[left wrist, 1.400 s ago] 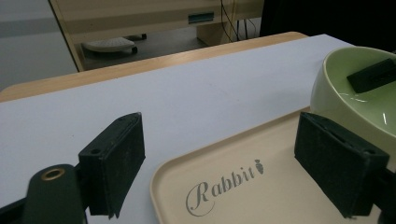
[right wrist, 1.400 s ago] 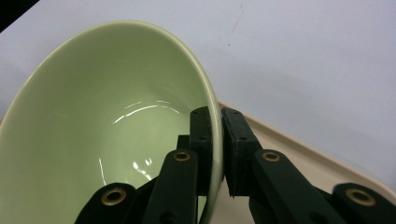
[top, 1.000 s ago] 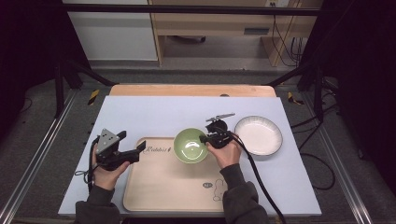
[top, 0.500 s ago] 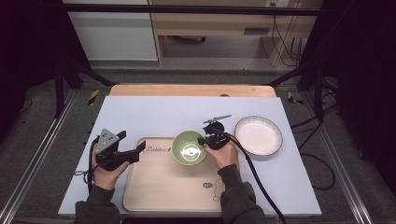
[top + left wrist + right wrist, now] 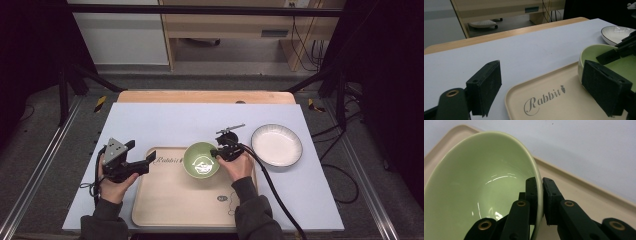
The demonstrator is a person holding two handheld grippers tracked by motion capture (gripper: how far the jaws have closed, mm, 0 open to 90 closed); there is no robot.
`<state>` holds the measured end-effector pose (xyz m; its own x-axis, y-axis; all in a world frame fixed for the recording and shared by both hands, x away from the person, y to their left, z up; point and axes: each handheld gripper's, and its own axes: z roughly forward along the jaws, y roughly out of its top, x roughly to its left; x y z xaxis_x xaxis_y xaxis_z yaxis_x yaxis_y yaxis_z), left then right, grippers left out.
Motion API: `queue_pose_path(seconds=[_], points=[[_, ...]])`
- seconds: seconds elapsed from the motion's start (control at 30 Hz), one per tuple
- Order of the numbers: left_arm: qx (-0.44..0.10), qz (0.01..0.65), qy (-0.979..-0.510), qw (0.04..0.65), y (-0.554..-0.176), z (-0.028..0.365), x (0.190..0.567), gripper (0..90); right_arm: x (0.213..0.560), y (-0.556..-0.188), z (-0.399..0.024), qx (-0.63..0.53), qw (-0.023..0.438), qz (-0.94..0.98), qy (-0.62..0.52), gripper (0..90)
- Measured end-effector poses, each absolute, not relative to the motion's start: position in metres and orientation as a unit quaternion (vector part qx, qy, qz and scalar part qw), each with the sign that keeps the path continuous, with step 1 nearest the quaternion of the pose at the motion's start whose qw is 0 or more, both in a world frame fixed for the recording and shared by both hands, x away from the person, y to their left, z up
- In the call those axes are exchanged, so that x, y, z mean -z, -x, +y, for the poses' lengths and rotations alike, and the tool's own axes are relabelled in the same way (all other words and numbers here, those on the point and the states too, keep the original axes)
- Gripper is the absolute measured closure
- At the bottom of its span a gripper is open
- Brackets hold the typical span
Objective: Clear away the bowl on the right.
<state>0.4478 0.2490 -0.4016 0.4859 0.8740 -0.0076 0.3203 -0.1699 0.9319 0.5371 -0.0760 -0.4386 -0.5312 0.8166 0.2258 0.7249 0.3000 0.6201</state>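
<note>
A light green bowl [image 5: 201, 160] sits over the upper part of a beige tray [image 5: 170, 200] printed with "Rabbit". My right gripper [image 5: 218, 153] is shut on the bowl's right rim; in the right gripper view its jaws pinch the rim of the green bowl [image 5: 479, 185] from inside and outside, right gripper [image 5: 539, 195]. My left gripper [image 5: 149, 161] stands open at the tray's left edge with nothing between its jaws. In the left gripper view the left gripper [image 5: 549, 90] frames the tray [image 5: 544, 105], and the bowl [image 5: 596, 53] shows at the right.
A white plate [image 5: 276, 145] with a dark rim lies on the pale blue table cover [image 5: 175, 120] to the right of the tray. A black cable [image 5: 272, 185] trails from the right gripper toward the table's front edge.
The right gripper has carried the bowl slightly left and toward the person, further over the tray. The left gripper has stayed in place.
</note>
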Motion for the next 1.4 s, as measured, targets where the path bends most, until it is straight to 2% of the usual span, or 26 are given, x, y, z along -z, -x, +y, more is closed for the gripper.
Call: queue_pose_path(seconds=[1.23,1.4], points=[[-0.282,0.421,-0.711,0.486,-0.448,0.248,0.403,15.7,0.449,-0.543,-0.083,-0.349,0.055,0.801,-0.483,83.6],[-0.283,0.423,-0.710,0.487,-0.448,0.249,0.402,15.7,0.445,-0.541,-0.086,-0.357,0.068,0.801,-0.476,78.9]])
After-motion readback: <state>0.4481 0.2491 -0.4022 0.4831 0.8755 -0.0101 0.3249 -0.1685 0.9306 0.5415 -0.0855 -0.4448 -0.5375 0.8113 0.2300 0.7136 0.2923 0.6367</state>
